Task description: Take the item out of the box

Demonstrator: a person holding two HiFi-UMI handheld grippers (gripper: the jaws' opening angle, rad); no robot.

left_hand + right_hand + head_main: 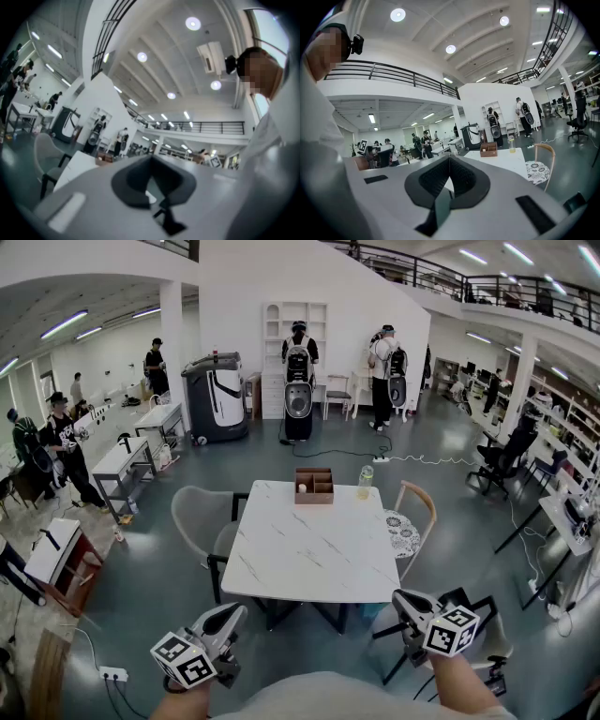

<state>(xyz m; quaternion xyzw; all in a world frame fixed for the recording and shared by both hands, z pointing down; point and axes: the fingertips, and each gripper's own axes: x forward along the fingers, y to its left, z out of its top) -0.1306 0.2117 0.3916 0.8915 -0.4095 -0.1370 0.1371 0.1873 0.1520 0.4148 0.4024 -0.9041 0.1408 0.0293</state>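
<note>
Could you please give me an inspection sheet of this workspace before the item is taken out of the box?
Surface: white marble-pattern table, things only at its far edge.
Job's things: brown compartment box at the far edge; small white item in a left compartment.
Clutter: bottle of yellowish liquid, right of the box.
Grippers: left gripper and right gripper both shut and empty, held short of the table's near edge.
Cables: power strip with cords on the floor beyond the table; second strip on the floor near left.
Surroundings: grey chair left, wooden chair right; people standing farther back.
</note>
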